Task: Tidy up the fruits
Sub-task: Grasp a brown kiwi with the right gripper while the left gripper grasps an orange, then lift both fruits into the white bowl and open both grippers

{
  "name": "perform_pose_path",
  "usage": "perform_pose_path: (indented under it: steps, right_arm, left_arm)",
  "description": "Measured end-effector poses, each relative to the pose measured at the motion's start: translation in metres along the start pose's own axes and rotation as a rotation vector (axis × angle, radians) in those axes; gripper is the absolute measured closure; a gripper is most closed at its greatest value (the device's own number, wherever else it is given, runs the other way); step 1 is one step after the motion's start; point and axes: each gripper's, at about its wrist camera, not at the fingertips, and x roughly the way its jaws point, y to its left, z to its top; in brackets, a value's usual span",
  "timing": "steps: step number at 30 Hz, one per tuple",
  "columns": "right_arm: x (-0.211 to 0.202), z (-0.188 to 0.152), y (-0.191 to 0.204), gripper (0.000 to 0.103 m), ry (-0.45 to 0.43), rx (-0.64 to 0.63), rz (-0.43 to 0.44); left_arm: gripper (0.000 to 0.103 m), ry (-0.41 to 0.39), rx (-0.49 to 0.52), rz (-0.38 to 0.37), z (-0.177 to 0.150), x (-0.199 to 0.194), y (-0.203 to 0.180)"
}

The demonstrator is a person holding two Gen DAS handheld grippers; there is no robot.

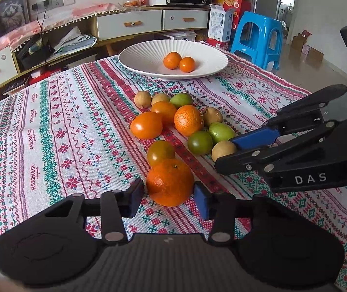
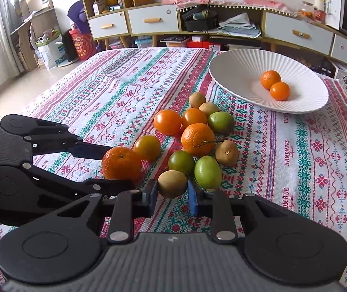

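Two grabs at once: your left gripper (image 1: 168, 198) brackets the big mandarin (image 1: 169, 182) at the pile's near edge, pads at its sides but I can't tell if they press. Your right gripper (image 2: 172, 192) is clenched on the brown longan (image 2: 172, 183), the nearest loose piece. White bowl (image 1: 144, 68) sits beyond the pile with two mandarins (image 1: 178, 61) in it, likely the drop target.
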Motion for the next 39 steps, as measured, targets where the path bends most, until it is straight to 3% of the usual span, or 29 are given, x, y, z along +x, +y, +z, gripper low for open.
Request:
perform_pose_path:
  steps: [26,39]
  right_arm:
    - [-0.012,0.024,-0.032,0.079,-0.093,0.078,-0.073]
    - [-0.017,0.048,-0.072,0.079,-0.168,0.155,-0.115]
  left_arm:
    - [0.047,-0.047,-0.104,-0.014,0.029,-0.007,-0.008]
    - [0.046,-0.081,-0.134,-0.031,0.068,0.003,-0.021]
